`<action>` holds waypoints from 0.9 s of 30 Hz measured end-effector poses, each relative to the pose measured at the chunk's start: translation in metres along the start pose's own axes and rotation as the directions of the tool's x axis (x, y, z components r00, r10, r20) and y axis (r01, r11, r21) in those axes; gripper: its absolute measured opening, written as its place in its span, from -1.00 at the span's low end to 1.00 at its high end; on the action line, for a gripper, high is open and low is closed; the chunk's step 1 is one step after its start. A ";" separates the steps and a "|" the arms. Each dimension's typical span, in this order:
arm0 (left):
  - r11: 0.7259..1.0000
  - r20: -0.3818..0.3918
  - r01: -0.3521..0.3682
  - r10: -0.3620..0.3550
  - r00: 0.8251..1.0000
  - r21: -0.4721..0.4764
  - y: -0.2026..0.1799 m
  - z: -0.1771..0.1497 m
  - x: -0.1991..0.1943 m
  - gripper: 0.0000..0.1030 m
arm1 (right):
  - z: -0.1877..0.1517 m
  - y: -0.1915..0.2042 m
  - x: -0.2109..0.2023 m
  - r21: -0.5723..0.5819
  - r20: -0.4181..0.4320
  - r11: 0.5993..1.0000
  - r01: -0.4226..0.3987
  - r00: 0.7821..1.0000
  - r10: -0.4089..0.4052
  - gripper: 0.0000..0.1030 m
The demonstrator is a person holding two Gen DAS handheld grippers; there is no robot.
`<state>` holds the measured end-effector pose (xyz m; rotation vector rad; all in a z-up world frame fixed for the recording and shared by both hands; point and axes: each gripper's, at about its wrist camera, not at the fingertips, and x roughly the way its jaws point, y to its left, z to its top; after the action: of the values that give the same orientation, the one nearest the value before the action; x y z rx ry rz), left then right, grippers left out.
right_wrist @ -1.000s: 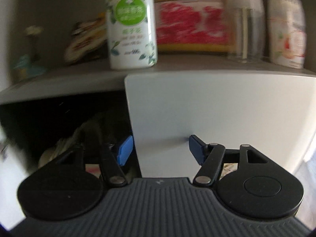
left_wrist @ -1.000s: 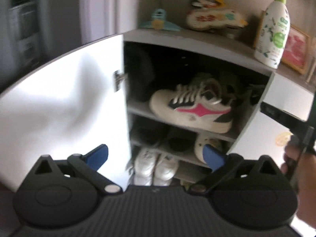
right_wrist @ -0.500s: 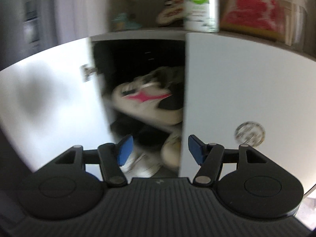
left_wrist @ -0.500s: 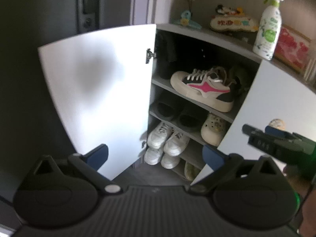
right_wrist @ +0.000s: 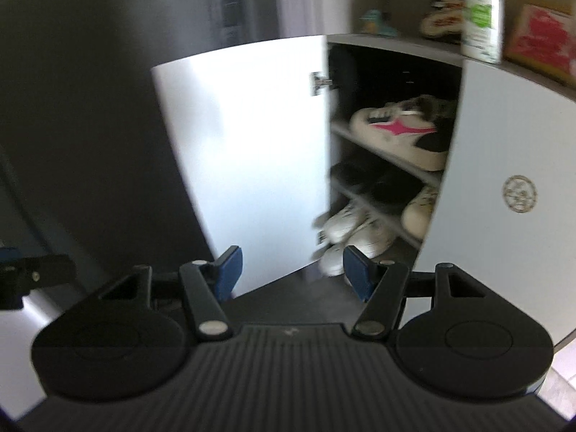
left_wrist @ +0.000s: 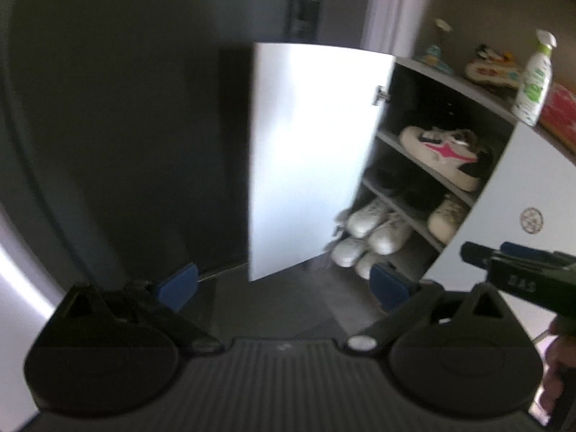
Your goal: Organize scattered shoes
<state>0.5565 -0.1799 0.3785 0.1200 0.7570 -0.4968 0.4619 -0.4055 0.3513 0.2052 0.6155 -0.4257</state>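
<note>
The left hand-held gripper (left_wrist: 284, 284) is pointing forward and downward toward the dark floor (left_wrist: 273, 309) in front of a shoe cabinet (left_wrist: 450, 82), its blue pads (left_wrist: 178, 284) standing wide apart with nothing between them; the right hand-held gripper (right_wrist: 289, 270) is tilting downward in the same way, its jaws sitting partly open and gripping nothing, its pads (right_wrist: 228, 270) framing the lower edge of the open door; in the left wrist view the right hand-held gripper's black body is reaching in from the right edge, with part of the person's hand (left_wrist: 556, 367) wrapping its grip below. The white left door (left_wrist: 309, 154) is hanging wide open on its hinge (left_wrist: 379, 95), while the right door (right_wrist: 504, 187), bearing a small round sticker (right_wrist: 519, 193), is standing closed. Inside, the shoes are sitting on shelves: a white sneaker with a pink star (right_wrist: 399, 133) is lying on an upper shelf (right_wrist: 381, 156); dark shoes (right_wrist: 374, 185) are resting on the shelf below beside a pale clog (right_wrist: 417, 212); white sneakers (left_wrist: 378, 223) are filling the lower levels, toes facing outward. On the top of the cabinet a white spray bottle (left_wrist: 534, 79) is standing upright near small ornaments (left_wrist: 491, 68) and a red-patterned picture (right_wrist: 540, 45); both views are blurring somewhat.
</note>
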 end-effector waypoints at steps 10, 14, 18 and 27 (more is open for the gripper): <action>0.974 0.000 -0.182 0.184 0.983 -0.136 -0.006 -0.067 -0.080 0.99 | -0.035 0.006 -0.066 -0.106 -0.036 0.969 -0.222 0.975 0.219 0.26; 0.932 -0.055 -0.277 0.272 0.961 -0.232 -0.032 -0.118 -0.116 0.99 | -0.062 -0.007 -0.092 -0.132 -0.064 0.933 -0.334 0.942 0.328 0.26; 0.914 -0.088 -0.310 0.298 0.951 -0.260 -0.049 -0.159 -0.149 0.99 | -0.087 -0.017 -0.116 -0.165 -0.102 0.901 -0.402 0.915 0.390 0.26; 0.935 -0.119 -0.256 0.233 0.965 -0.247 -0.031 -0.227 -0.198 0.99 | -0.153 -0.004 -0.179 -0.196 -0.124 0.901 -0.387 0.921 0.369 0.26</action>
<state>0.2762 -0.0670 0.3514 -0.0105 0.8745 -0.1519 0.2503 -0.3043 0.3357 0.1292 0.6819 0.0291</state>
